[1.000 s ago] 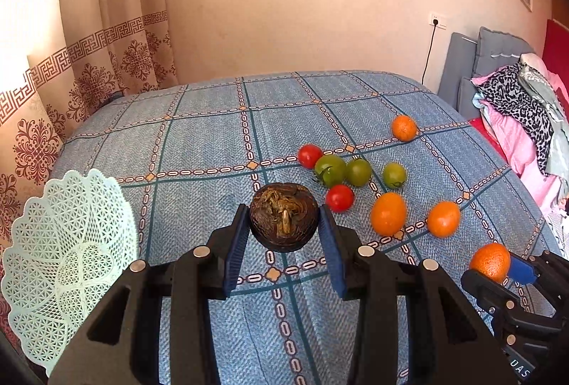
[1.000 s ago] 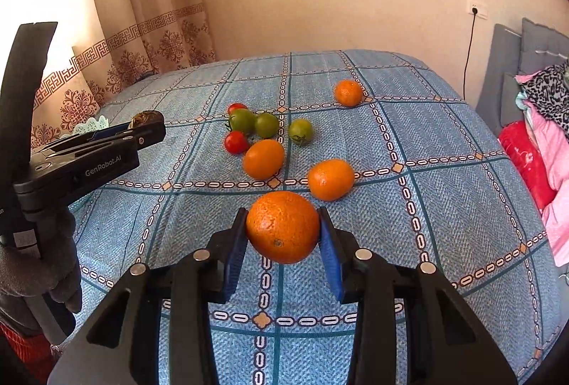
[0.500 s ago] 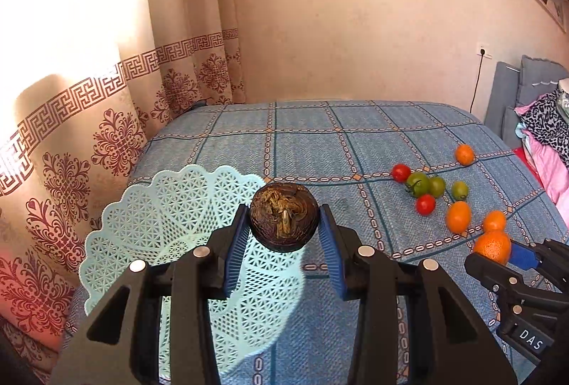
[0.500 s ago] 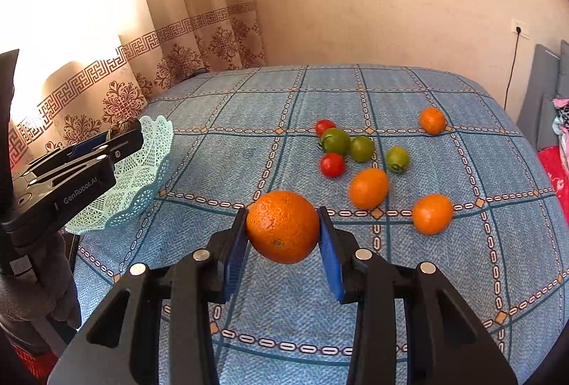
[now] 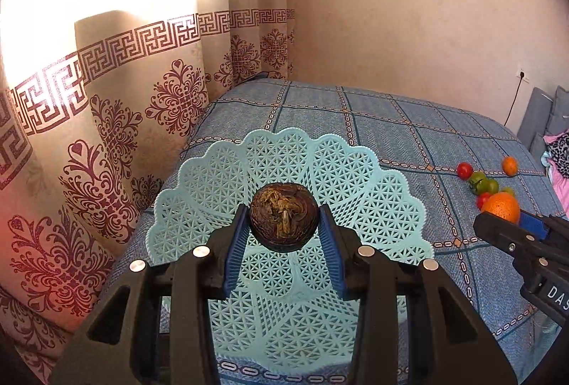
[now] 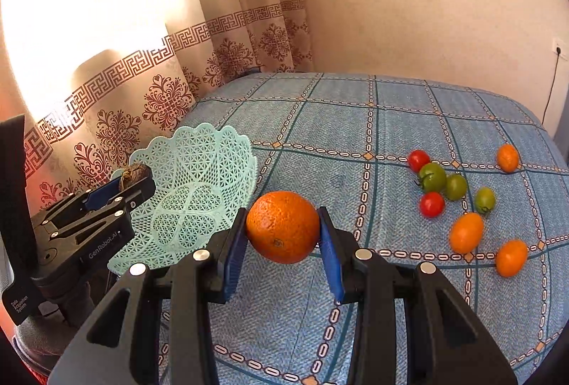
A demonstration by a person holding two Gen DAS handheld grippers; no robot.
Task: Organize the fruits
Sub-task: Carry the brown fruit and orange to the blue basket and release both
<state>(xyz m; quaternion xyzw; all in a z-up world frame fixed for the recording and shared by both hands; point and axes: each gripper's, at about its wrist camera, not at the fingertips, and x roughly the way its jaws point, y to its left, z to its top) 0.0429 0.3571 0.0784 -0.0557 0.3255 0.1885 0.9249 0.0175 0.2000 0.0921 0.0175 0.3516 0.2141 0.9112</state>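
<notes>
Left wrist view: left gripper [image 5: 284, 235] grasps a dark brown fruit [image 5: 283, 219] (possibly mangosteen) over the lattice basket [image 5: 227, 171] — lower before releasing — while the right gripper [image 6: 283, 250] clamps its orange [image 6: 282, 226].

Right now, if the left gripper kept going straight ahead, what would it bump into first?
Probably the basket: the left gripper, shut on a dark brown fruit, points at its lattice wall, though depth is unclear.

The left wrist view looks along its fingers, down and close over the basket [image 5: 373, 178] at the bed's [image 5: 426, 129] curtain-side edge. The right wrist view, farther right, faces across the bed; both share basket and fruit cluster [image 6: 448, 186].
</notes>
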